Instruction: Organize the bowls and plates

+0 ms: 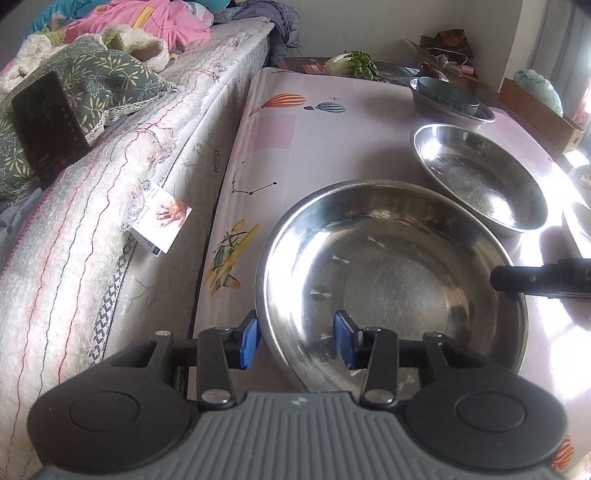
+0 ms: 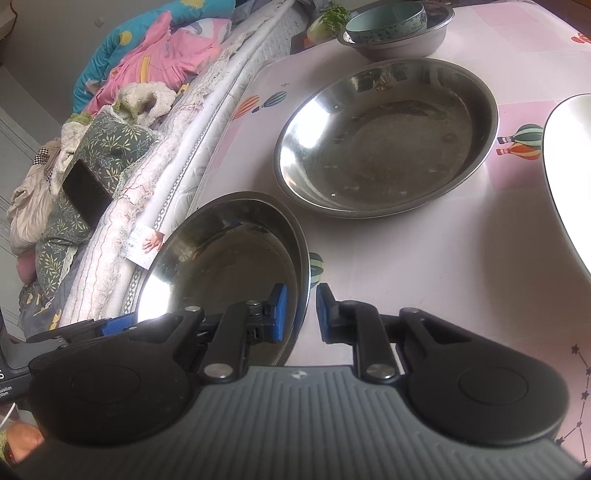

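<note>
A large steel plate (image 1: 399,266) lies nearest on the pink tablecloth. My left gripper (image 1: 295,341) straddles its near left rim, one blue pad outside and one against the inner wall, gripping it. My right gripper (image 2: 302,314) is shut on the opposite rim of the same plate (image 2: 221,258), which sits tilted between its pads. In the left wrist view the right gripper's black finger (image 1: 517,278) reaches over the plate's right edge. A second steel plate (image 1: 480,177) (image 2: 388,136) rests just beyond. Farther back a teal bowl (image 1: 447,92) (image 2: 384,22) sits inside a steel basin (image 1: 476,114) (image 2: 413,44).
A white plate (image 2: 569,166) lies at the table's right side. A bed with a quilted mattress edge (image 1: 110,221), a pillow and a black phone (image 1: 48,125) runs along the table's left side. A cabbage (image 1: 351,62) and cardboard boxes (image 1: 539,107) stand at the far end.
</note>
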`<control>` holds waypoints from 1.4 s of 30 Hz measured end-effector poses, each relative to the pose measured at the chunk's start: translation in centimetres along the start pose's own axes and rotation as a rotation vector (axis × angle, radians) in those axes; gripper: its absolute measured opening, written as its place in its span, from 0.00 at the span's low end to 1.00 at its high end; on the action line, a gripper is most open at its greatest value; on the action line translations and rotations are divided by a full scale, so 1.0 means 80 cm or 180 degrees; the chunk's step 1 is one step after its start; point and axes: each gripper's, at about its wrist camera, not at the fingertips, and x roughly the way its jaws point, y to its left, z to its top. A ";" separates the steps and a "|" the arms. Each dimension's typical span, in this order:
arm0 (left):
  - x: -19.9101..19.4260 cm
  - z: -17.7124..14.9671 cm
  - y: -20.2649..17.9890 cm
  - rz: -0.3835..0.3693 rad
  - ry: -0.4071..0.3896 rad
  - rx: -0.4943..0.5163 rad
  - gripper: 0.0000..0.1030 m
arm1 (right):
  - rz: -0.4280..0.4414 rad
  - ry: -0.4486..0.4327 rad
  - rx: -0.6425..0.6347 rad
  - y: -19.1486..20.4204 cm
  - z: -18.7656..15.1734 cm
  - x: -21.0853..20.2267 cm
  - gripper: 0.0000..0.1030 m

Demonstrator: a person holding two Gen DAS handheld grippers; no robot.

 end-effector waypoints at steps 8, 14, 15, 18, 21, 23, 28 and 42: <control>-0.004 -0.004 -0.009 -0.0017 0.0043 0.0036 0.41 | -0.0041 -0.0033 -0.0052 0.002 -0.002 -0.001 0.14; -0.007 -0.010 -0.015 -0.0071 0.0055 0.0076 0.41 | -0.0077 -0.0069 -0.0031 -0.004 -0.002 -0.007 0.14; -0.006 -0.009 -0.015 -0.0068 0.0043 0.0068 0.41 | -0.0088 -0.0077 -0.0036 -0.004 -0.002 -0.008 0.14; -0.004 -0.006 -0.013 -0.0003 0.0024 0.0070 0.41 | -0.0105 -0.0099 -0.0039 -0.003 -0.002 -0.009 0.14; 0.000 -0.002 -0.013 0.0032 -0.0002 0.0077 0.41 | -0.0109 -0.0109 -0.0047 -0.002 -0.001 -0.008 0.14; 0.003 -0.001 -0.013 0.0048 -0.0003 0.0065 0.41 | -0.0106 -0.0103 -0.0049 -0.002 -0.001 -0.007 0.14; -0.001 -0.001 -0.016 0.0086 -0.0044 0.0113 0.38 | -0.0127 -0.0105 -0.0089 0.002 -0.002 -0.010 0.14; 0.006 0.002 -0.018 0.0115 0.0014 0.0120 0.38 | -0.0135 -0.0097 -0.0076 0.001 -0.002 -0.005 0.14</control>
